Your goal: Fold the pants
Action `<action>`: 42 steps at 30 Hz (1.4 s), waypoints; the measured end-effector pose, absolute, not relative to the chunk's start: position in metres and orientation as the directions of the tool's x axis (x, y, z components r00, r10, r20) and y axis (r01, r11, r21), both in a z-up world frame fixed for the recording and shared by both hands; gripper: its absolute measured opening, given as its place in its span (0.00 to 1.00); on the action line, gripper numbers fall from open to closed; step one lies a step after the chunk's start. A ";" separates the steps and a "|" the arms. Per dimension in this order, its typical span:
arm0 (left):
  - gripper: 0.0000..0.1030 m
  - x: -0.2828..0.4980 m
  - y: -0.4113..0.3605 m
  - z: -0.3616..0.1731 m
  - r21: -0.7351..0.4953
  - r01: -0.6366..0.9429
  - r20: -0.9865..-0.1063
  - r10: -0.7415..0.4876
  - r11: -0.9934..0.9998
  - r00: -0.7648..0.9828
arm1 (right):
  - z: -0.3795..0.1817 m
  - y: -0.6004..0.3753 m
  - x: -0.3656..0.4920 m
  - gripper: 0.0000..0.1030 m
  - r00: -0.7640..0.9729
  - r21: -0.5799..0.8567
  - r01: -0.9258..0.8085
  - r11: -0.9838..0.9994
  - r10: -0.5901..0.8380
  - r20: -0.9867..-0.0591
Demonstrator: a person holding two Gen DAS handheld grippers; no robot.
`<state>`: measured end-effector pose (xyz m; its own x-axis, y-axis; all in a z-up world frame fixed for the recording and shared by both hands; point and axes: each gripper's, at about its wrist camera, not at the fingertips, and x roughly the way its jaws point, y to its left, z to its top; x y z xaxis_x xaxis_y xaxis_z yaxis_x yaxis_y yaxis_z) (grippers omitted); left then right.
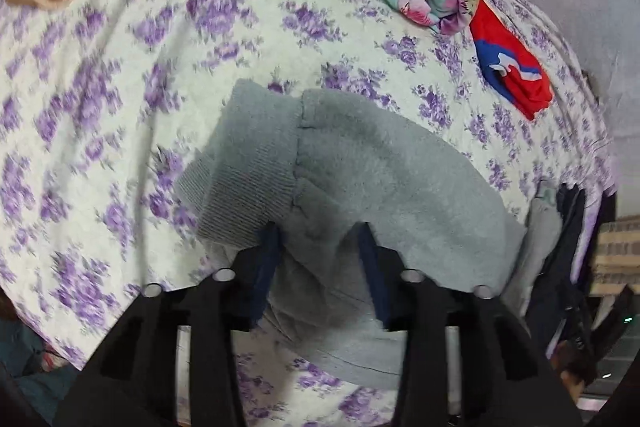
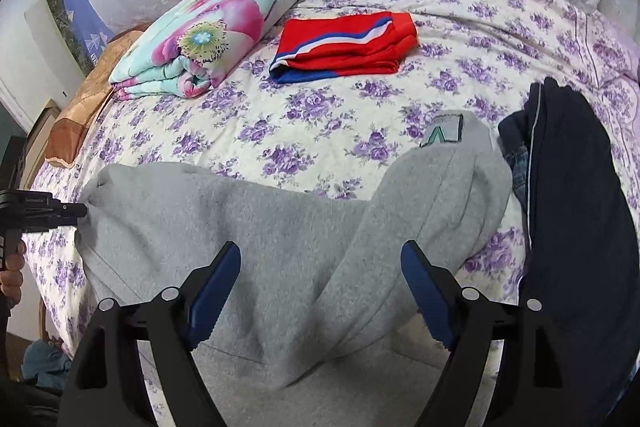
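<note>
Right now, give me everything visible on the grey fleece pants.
The grey fleece pants lie on the purple-flowered bedspread, soft and fuzzy, partly folded and bunched. A ribbed cuff sits at one end; a woven label shows near the other. The left gripper straddles fabric beside the cuff, fingers not visibly pinching. The right gripper hangs open over the middle. A dark navy garment lies alongside.
</note>
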<state>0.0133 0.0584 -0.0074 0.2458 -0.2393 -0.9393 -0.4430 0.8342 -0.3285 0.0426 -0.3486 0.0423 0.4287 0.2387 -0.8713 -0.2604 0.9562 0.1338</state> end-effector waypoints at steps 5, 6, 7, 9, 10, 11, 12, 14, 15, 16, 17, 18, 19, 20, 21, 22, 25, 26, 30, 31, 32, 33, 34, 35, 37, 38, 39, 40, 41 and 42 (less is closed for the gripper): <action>0.44 0.004 0.066 -0.013 -0.382 -0.481 -0.921 -0.282 0.789 0.269 | 0.042 -0.348 0.042 0.81 0.429 0.135 -0.277 0.951 0.249 -0.868; 0.43 0.005 0.067 -0.013 -0.387 -0.480 -0.919 -0.286 0.787 0.273 | 0.042 -0.348 0.042 0.81 0.429 0.136 -0.278 0.951 0.249 -0.868; 0.43 0.006 0.067 -0.014 -0.389 -0.477 -0.918 -0.289 0.788 0.272 | 0.042 -0.348 0.043 0.81 0.426 0.139 -0.276 0.951 0.251 -0.869; 0.42 0.006 0.069 -0.013 -0.395 -0.493 -0.917 -0.298 0.775 0.266 | 0.042 -0.348 0.044 0.81 0.424 0.143 -0.276 0.951 0.254 -0.869; 0.42 0.006 0.070 -0.011 -0.403 -0.496 -0.913 -0.304 0.769 0.271 | 0.042 -0.348 0.043 0.81 0.427 0.142 -0.279 0.950 0.255 -0.868; 0.43 0.005 0.072 -0.007 -0.407 -0.493 -0.911 -0.305 0.769 0.277 | 0.043 -0.348 0.043 0.81 0.430 0.143 -0.283 0.949 0.258 -0.865; 0.44 0.004 0.073 -0.004 -0.398 -0.490 -0.915 -0.294 0.776 0.277 | 0.043 -0.348 0.043 0.81 0.431 0.142 -0.286 0.948 0.260 -0.864; 0.49 -0.001 0.076 0.003 -0.377 -0.491 -0.923 -0.271 0.785 0.275 | 0.041 -0.349 0.043 0.81 0.431 0.138 -0.286 0.948 0.256 -0.865; 0.52 -0.004 0.079 0.005 -0.379 -0.496 -0.921 -0.269 0.781 0.281 | 0.042 -0.349 0.043 0.81 0.432 0.140 -0.281 0.950 0.255 -0.865; 0.53 -0.008 0.081 0.006 -0.382 -0.502 -0.920 -0.266 0.776 0.288 | 0.041 -0.350 0.044 0.81 0.428 0.147 -0.274 0.950 0.258 -0.866; 0.53 -0.010 0.083 0.005 -0.380 -0.507 -0.921 -0.264 0.774 0.287 | 0.040 -0.351 0.044 0.81 0.425 0.153 -0.270 0.951 0.261 -0.867; 0.53 -0.011 0.085 0.002 -0.375 -0.513 -0.924 -0.264 0.772 0.279 | 0.039 -0.352 0.044 0.81 0.423 0.156 -0.269 0.951 0.262 -0.867; 0.53 -0.012 0.087 -0.002 -0.374 -0.526 -0.925 -0.267 0.764 0.269 | 0.038 -0.352 0.044 0.81 0.421 0.157 -0.268 0.950 0.262 -0.868; 0.52 -0.013 0.088 -0.007 -0.380 -0.538 -0.924 -0.276 0.752 0.267 | 0.038 -0.351 0.044 0.81 0.420 0.157 -0.273 0.949 0.264 -0.868; 0.52 -0.012 0.090 -0.014 -0.402 -0.550 -0.915 -0.300 0.732 0.270 | 0.038 -0.351 0.044 0.81 0.420 0.156 -0.277 0.948 0.266 -0.868; 0.52 -0.012 0.092 -0.019 -0.411 -0.557 -0.912 -0.312 0.722 0.268 | 0.039 -0.349 0.043 0.81 0.421 0.154 -0.284 0.946 0.268 -0.867; 0.52 -0.009 0.095 -0.036 -0.400 -0.598 -0.916 -0.318 0.695 0.244 | 0.042 -0.347 0.042 0.81 0.424 0.150 -0.298 0.943 0.272 -0.864; 0.52 -0.009 0.096 -0.039 -0.407 -0.609 -0.913 -0.327 0.681 0.244 | 0.043 -0.348 0.042 0.81 0.425 0.148 -0.301 0.942 0.271 -0.864; 0.45 -0.006 0.097 -0.036 -0.432 -0.627 -0.901 -0.329 0.648 0.281 | 0.041 -0.351 0.042 0.81 0.423 0.143 -0.294 0.945 0.263 -0.867; 0.41 -0.005 0.096 -0.032 -0.429 -0.619 -0.903 -0.318 0.658 0.288 | 0.040 -0.353 0.042 0.81 0.421 0.144 -0.286 0.947 0.259 -0.869; 0.39 -0.003 0.093 -0.027 -0.422 -0.606 -0.906 -0.301 0.674 0.296 | 0.039 -0.354 0.042 0.81 0.420 0.146 -0.282 0.948 0.259 -0.870; 0.37 0.000 0.087 -0.020 -0.392 -0.581 -0.919 -0.270 0.713 0.288 | 0.038 -0.356 0.042 0.81 0.418 0.151 -0.277 0.949 0.261 -0.870; 0.36 0.003 0.083 -0.016 -0.363 -0.562 -0.929 -0.246 0.743 0.276 | 0.037 -0.356 0.042 0.81 0.415 0.157 -0.276 0.948 0.264 -0.871; 0.36 0.005 0.079 -0.013 -0.339 -0.542 -0.937 -0.224 0.769 0.267 | 0.036 -0.355 0.042 0.81 0.414 0.157 -0.278 0.948 0.265 -0.871; 0.36 0.009 0.075 -0.009 -0.332 -0.521 -0.938 -0.213 0.786 0.275 | 0.034 -0.351 0.042 0.81 0.410 0.152 -0.288 0.946 0.265 -0.873; 0.36 0.009 0.076 -0.010 -0.333 -0.528 -0.938 -0.215 0.781 0.272 | 0.033 -0.350 0.041 0.81 0.407 0.151 -0.292 0.944 0.265 -0.874; 0.36 0.009 0.077 -0.010 -0.340 -0.534 -0.936 -0.223 0.774 0.272 | 0.032 -0.349 0.041 0.81 0.404 0.151 -0.295 0.943 0.267 -0.875; 0.37 0.010 0.079 -0.011 -0.360 -0.541 -0.929 -0.241 0.760 0.280 | 0.032 -0.347 0.041 0.81 0.401 0.152 -0.300 0.942 0.270 -0.876; 0.40 0.012 0.079 -0.013 -0.374 -0.545 -0.925 -0.254 0.751 0.284 | 0.031 -0.346 0.040 0.81 0.398 0.152 -0.304 0.941 0.270 -0.877; 0.49 0.013 0.080 -0.015 -0.386 -0.549 -0.920 -0.268 0.742 0.285 | 0.030 -0.346 0.040 0.81 0.397 0.150 -0.306 0.940 0.269 -0.878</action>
